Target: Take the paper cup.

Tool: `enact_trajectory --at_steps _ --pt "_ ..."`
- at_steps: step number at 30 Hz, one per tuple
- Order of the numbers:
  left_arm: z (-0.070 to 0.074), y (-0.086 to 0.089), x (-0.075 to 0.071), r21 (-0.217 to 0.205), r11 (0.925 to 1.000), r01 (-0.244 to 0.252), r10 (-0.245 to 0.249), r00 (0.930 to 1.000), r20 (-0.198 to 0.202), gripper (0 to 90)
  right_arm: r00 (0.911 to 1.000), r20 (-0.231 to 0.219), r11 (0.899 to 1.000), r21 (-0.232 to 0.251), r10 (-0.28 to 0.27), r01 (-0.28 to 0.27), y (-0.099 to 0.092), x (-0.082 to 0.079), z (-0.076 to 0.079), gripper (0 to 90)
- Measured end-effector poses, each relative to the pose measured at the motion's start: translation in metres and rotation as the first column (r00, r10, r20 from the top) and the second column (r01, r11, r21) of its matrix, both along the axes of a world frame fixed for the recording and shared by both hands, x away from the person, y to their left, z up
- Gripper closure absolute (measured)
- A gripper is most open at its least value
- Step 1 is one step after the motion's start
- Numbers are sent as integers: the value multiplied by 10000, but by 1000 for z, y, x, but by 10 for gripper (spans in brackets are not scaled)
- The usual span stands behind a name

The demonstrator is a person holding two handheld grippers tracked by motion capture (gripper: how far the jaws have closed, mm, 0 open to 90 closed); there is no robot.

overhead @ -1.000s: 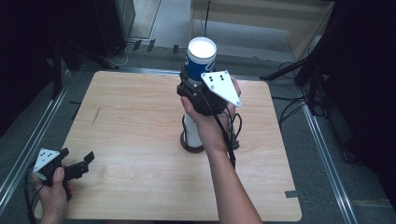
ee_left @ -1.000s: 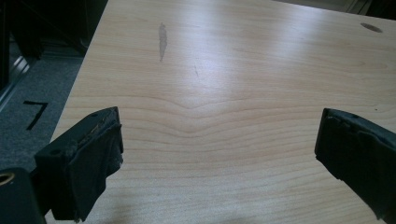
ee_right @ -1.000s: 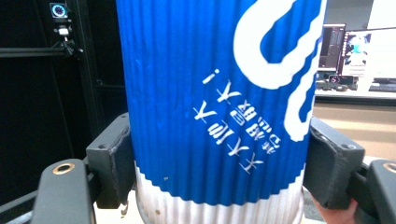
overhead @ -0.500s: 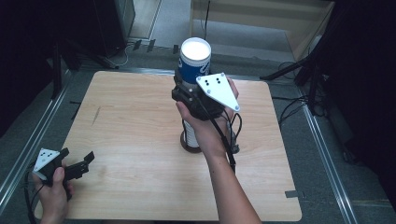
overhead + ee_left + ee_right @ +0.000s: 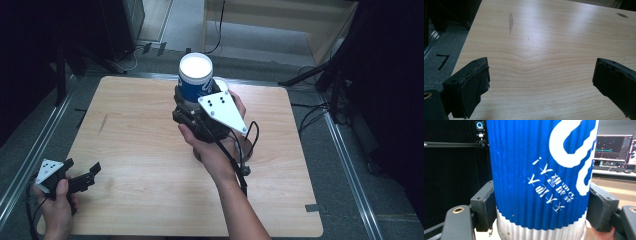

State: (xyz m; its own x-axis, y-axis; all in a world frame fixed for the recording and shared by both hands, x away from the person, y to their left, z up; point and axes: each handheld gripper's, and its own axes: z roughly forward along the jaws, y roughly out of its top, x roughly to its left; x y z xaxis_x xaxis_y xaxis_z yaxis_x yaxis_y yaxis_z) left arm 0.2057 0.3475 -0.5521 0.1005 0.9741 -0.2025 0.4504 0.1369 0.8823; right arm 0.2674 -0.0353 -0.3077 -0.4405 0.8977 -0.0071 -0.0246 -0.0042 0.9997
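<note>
High view, one blue cup [image 5: 194,82] clamped by right hand-held gripper [image 5: 192,107], perhaps another behind, left hand-held gripper [image 5: 82,180] wide.

You have two grippers, left gripper [image 5: 82,181] and right gripper [image 5: 196,102], one blue paper cup [image 5: 195,80], and one tabletop [image 5: 135,150].

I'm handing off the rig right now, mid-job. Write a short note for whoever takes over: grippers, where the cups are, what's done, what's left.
Right gripper: shut on the blue paper cup, held bottom-up above the far middle of the wooden table; its lettering reads upside down in the right gripper view.
Left gripper: open, holding nothing, low at the table's near left corner.
A second white rim peeks out just behind the held cup; what it belongs to is unclear.
Done: cup gripped and lifted.
Left: probably setting the cup down; check the hidden thing first.
</note>
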Motion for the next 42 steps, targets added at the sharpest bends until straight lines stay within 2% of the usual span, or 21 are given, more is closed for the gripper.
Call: enact_trajectory --at_steps 4,10,14,22,26,32,33,35,37,39,42 --pt "0 0 0 1 10000 80 -80 10000 15 20 9999 -40 9999 24 109 -109 1 -5 -3 229" --pt "1 0 0 47 9993 358 -358 9993 47 20 9991 -153 9991 -116 399 -401 4 -16 -16 229" --pt "1 -3 1 70 9986 534 -534 9985 97 22 9978 -312 9983 29 591 -591 3 -21 -24 229" --pt "0 -3 4 4 9983 587 -587 9980 250 24 9954 -560 9966 -208 783 -795 7 -35 -50 228" --pt "1 -1 4 -201 9962 853 -844 9956 400 24 9935 -769 9960 -220 842 -861 8 -39 -62 228" --pt "4 -1 4 -123 9967 801 -798 9965 233 24 9901 -1053 9945 -379 932 -977 6 -46 -87 228" --pt "5 -1 3 -209 9957 903 -898 9957 205 24 9901 -1053 9945 -379 932 -977 6 -46 -87 228" --pt "8 0 2 -644 9929 1004 -986 9947 305 23 9884 -1184 9944 -357 947 -996 5 -48 -95 228" --pt "12 -4 1 -388 9925 1155 -1142 9929 336 23 9871 -1319 9946 -366 913 -969 4 -50 -104 228" --pt "13 -7 1 -337 9921 1211 -1200 9922 338 23 9863 -1376 9945 -380 914 -974 3 -51 -107 228" --pt "17 -14 -1 -397 9869 1562 -1545 9871 418 23 9857 -1492 9949 -505 784 -868 1 -51 -117 228"
